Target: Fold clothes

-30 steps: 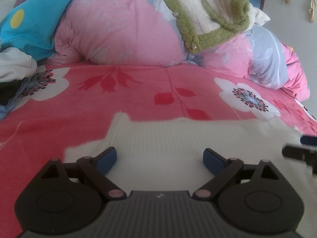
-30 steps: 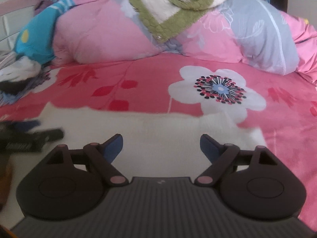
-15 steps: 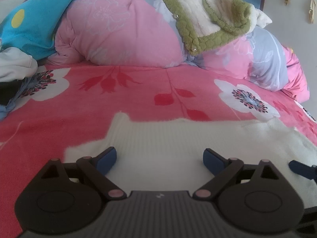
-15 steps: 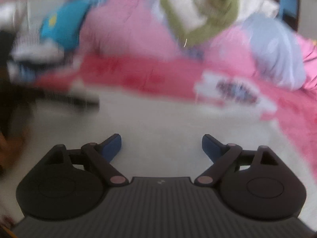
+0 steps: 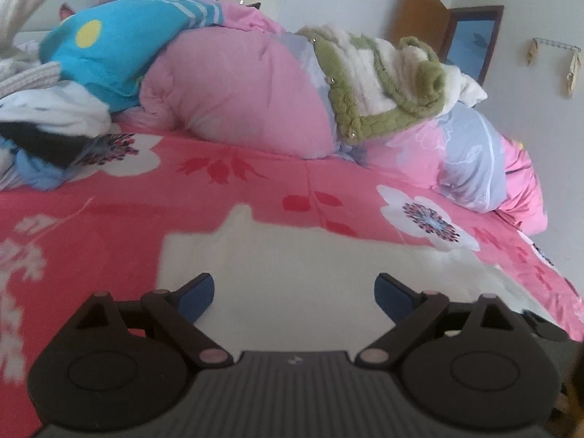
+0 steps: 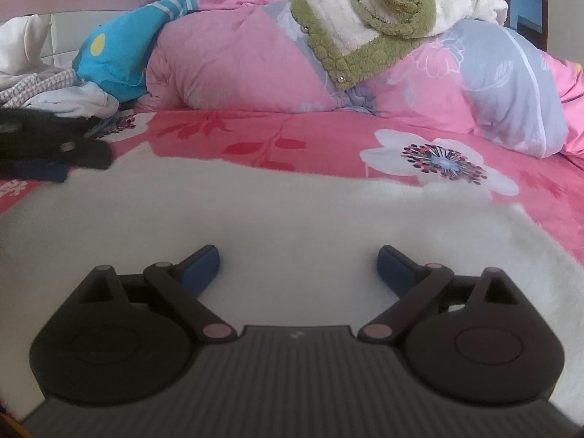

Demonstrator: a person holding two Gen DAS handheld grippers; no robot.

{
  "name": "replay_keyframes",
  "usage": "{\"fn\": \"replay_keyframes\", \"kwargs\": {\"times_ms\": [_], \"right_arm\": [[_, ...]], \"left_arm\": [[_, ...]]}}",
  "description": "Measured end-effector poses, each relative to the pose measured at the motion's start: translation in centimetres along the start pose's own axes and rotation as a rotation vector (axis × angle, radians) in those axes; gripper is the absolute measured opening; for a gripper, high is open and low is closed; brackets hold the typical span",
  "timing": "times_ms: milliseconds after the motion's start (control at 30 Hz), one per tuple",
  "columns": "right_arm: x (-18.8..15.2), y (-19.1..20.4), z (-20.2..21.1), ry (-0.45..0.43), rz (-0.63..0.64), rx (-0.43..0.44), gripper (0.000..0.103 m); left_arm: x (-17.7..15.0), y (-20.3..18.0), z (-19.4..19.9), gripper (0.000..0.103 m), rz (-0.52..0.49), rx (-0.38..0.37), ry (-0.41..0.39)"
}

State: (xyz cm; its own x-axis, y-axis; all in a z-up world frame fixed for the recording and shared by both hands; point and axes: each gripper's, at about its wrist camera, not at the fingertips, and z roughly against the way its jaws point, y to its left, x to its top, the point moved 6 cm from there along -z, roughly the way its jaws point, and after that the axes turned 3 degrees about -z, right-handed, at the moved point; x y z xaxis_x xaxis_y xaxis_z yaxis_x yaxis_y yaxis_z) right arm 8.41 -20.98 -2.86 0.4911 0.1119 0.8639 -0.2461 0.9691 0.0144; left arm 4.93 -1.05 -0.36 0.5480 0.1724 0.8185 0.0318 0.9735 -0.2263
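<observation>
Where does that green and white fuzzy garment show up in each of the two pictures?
Left wrist view: the green and white fleece garment lies upper right of centre, draped on the pink quilt.
Right wrist view: the same garment sits at the top, right of centre, on that quilt.
Shared landmark: the white flower print on the red bedspread, below the garment.

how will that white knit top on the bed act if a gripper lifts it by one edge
The white knit top lies flat and follows the pink floral bedspread, so it is probably floppy and would drape. Its fuzzy edge suggests grippy, not slippery. It looks thin, so likely light, though pushing may bunch it.
</observation>
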Motion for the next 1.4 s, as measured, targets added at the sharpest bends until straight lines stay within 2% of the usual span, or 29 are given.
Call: {"fn": "replay_keyframes", "kwargs": {"times_ms": [333, 500, 533, 700, 833, 1033, 1400], "right_arm": [[0.0, -0.1, 0.1, -0.006, -0.004, 0.004, 0.095], [0.1, -0.1, 0.2, -0.009, -0.004, 0.005, 0.095], [0.1, -0.1, 0.2, -0.009, -0.004, 0.004, 0.095], [0.1, -0.1, 0.3, -0.01, -0.003, 0.002, 0.095], [0.1, 0.0, 0.4, -0.009, -0.001, -0.002, 0.094], [0.1, 0.1, 0.5, -0.01, 0.002, -0.006, 0.094], [0.1, 0.0, 0.6, -0.008, 0.002, -0.005, 0.094]], "left_arm": [[-4.0, -0.9, 7.1, 0.095, -0.009, 0.068, -0.066], [-6.9, 1.3, 10.3, 0.095, 0.088, 0.164, -0.065], [-7.3, 1.7, 10.5, 0.095, 0.111, 0.163, -0.057], [-8.8, 2.3, 10.3, 0.095, 0.176, 0.122, -0.008], [-9.6, 2.1, 10.0, 0.095, 0.228, 0.062, -0.014], [-10.3, 2.1, 9.7, 0.095, 0.294, 0.014, -0.058], [-9.6, 2.9, 7.6, 0.095, 0.32, -0.056, -0.127]]}}
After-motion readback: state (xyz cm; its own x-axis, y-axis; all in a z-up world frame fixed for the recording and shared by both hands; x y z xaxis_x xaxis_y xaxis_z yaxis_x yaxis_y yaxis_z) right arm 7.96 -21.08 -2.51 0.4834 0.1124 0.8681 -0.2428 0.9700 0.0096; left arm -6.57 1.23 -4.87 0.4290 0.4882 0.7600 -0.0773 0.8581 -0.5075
